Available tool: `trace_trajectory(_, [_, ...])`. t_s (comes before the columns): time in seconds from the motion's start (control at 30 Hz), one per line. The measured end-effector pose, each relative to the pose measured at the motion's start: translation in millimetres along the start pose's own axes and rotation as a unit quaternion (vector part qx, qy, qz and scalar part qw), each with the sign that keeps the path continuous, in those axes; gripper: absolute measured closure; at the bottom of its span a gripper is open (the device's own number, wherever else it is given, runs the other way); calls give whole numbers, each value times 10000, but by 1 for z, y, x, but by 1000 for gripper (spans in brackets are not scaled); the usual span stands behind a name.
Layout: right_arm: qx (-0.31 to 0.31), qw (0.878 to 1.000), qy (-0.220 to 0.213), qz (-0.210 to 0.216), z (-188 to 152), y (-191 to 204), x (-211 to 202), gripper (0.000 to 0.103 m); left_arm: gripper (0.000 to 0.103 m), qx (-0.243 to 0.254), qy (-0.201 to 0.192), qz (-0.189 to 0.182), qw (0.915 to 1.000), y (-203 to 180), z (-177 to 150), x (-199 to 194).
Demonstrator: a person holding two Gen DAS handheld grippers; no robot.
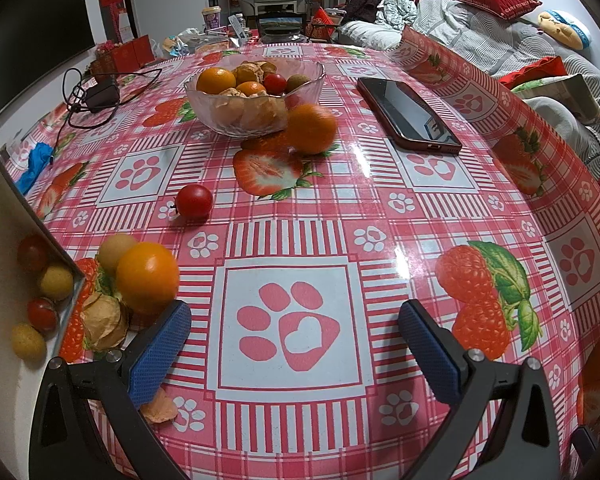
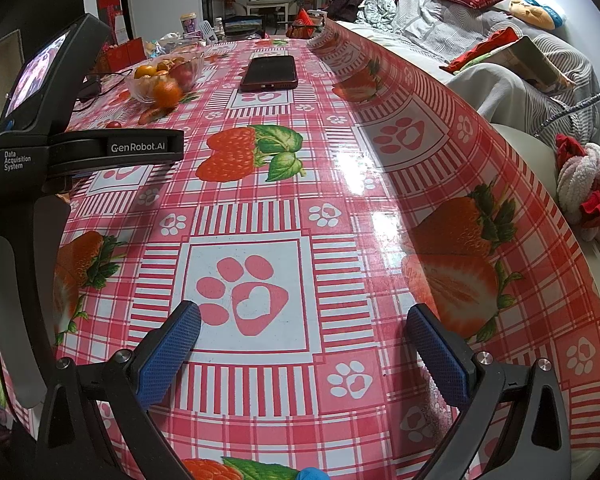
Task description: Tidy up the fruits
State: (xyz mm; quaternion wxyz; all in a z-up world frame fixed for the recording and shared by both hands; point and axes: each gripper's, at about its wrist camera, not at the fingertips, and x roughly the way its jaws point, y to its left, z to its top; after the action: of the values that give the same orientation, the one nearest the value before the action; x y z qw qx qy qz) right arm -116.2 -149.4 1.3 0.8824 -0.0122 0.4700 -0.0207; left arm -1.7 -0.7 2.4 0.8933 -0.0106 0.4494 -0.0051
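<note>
Fruit lies all over my tablecloth (image 1: pixel 380 208). From my left gripper (image 1: pixel 296 344), spread wide and holding nothing, I see an orange (image 1: pixel 147 277) near my left finger, with a papery husk fruit (image 1: pixel 105 322) and a pale round fruit (image 1: pixel 116 249) just beside it. A small tomato (image 1: pixel 194 201) sits alone farther out. By the glass bowl (image 1: pixel 256 120) is a second orange (image 1: pixel 311 129) — it looks blurry, so I think it may be rolling. The bowl already holds some fruit. Oranges are round and firm, so I would pinch one across its fat middle. The tomato is smooth and soft — squeeze gently. The husk would crush easily.

From my right gripper (image 2: pixel 302 334), also wide and empty, only cloth lies between my fingers. The bowl (image 2: pixel 140 90) is far off to the left, past a phone (image 2: pixel 270 73).
</note>
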Motion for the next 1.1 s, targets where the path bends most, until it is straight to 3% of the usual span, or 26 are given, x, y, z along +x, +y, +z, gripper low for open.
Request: trace_trajectory(1.1, [2, 10000, 10, 3, -1, 0, -3, 0, 0, 24, 46, 35, 10000, 0, 0, 1])
